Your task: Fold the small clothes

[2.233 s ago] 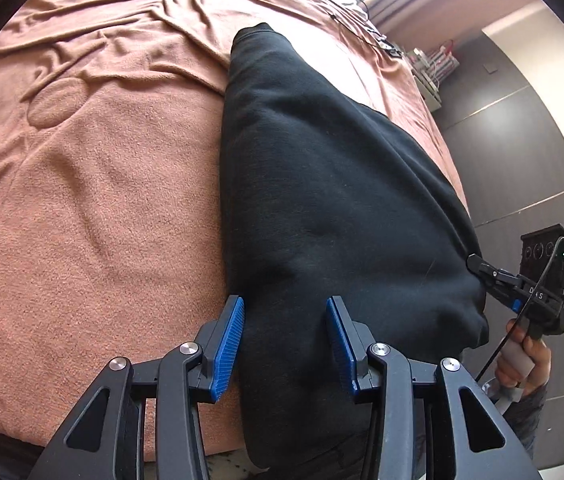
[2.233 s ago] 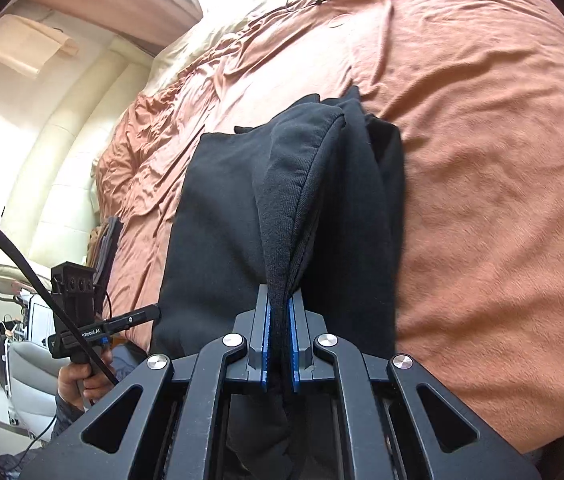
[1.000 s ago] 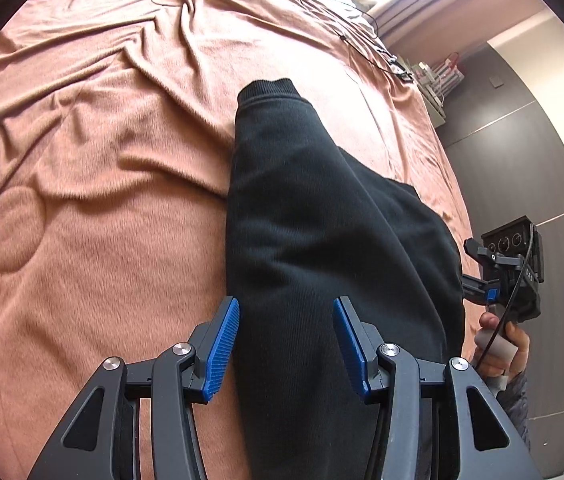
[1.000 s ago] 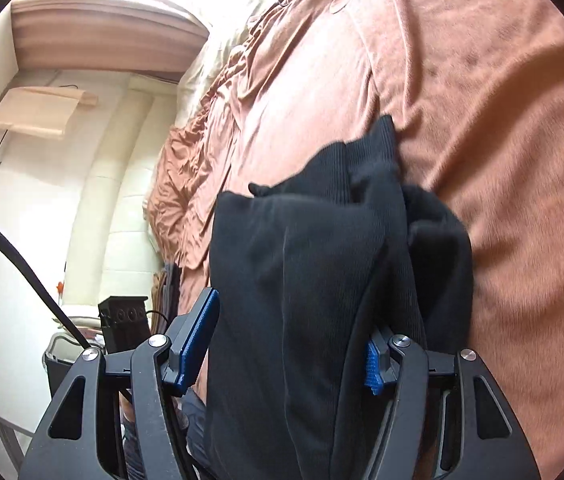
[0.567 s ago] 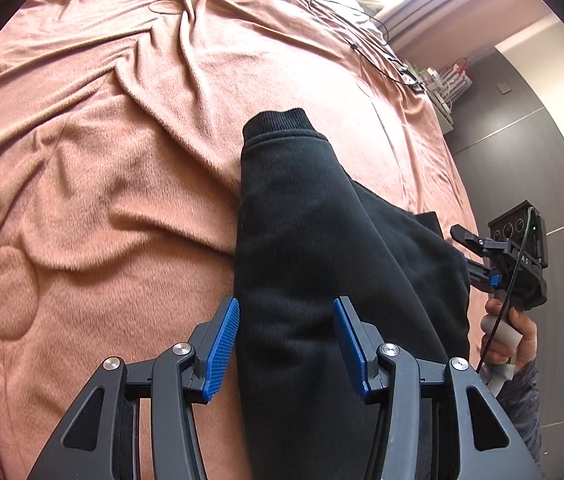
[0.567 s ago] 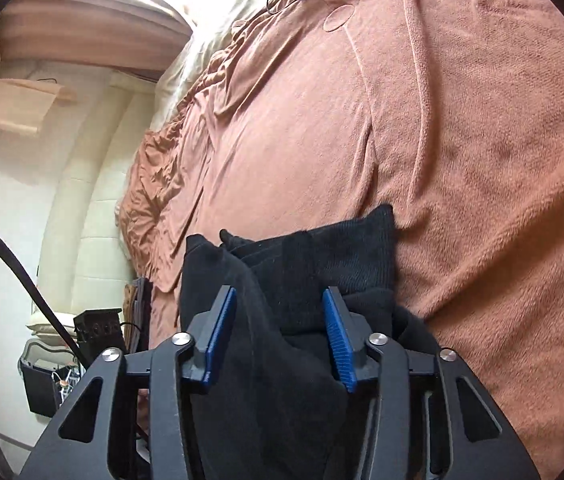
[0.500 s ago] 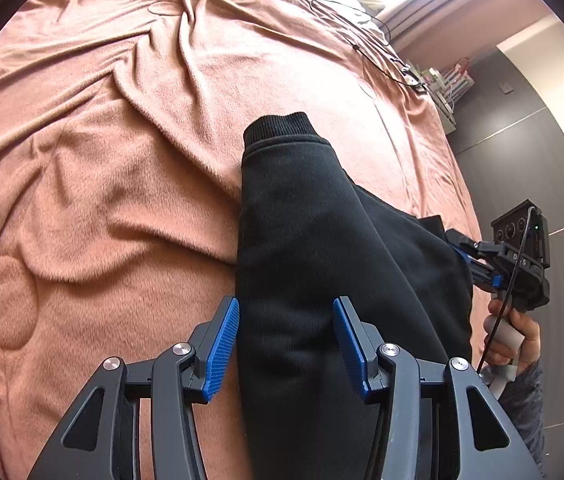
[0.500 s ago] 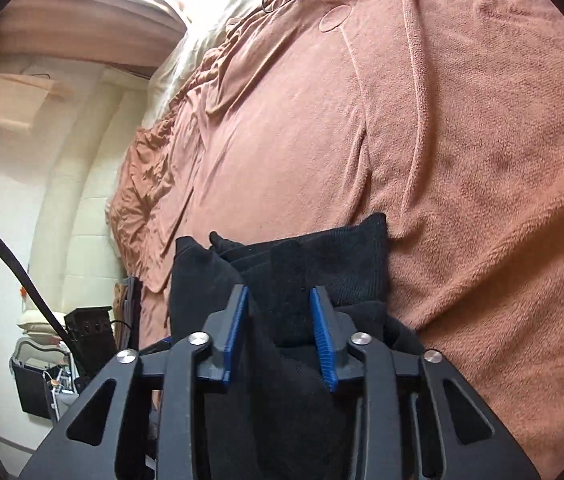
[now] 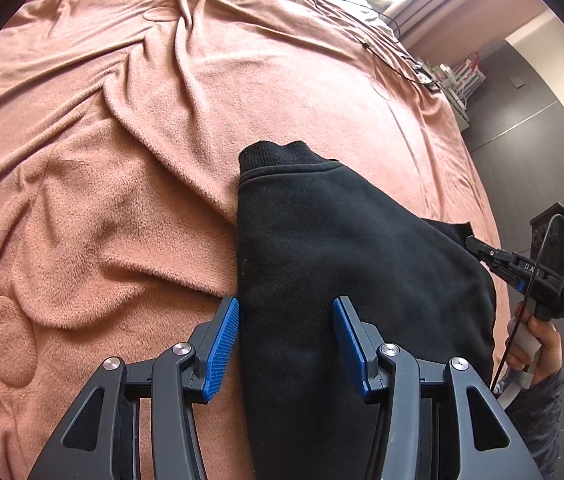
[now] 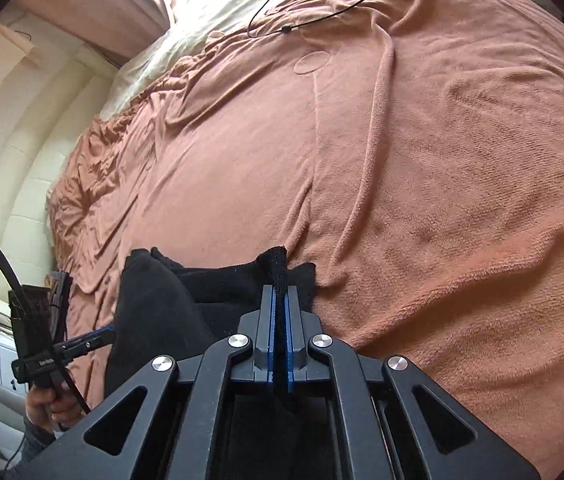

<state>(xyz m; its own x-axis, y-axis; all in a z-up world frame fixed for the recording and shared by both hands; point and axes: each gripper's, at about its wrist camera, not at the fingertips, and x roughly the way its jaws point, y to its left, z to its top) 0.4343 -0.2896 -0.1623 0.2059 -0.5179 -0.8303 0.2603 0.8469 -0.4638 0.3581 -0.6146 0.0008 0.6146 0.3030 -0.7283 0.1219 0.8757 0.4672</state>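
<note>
With the black sweatshirt (image 9: pixel 341 248) pinched in the right gripper (image 10: pixel 280 312) and straddled by the left gripper's (image 9: pixel 285 336) spread jaws, a left-side pinch was judged needed next.

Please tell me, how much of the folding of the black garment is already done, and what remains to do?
Done: the black sweatshirt lies on the brown blanket doubled into a long narrow shape. In hand: the right gripper is shut on a ribbed edge of it, while the left gripper is open, with its fingers either side of the near part. Left: it looks as if a crosswise fold is needed to make it compact.
</note>
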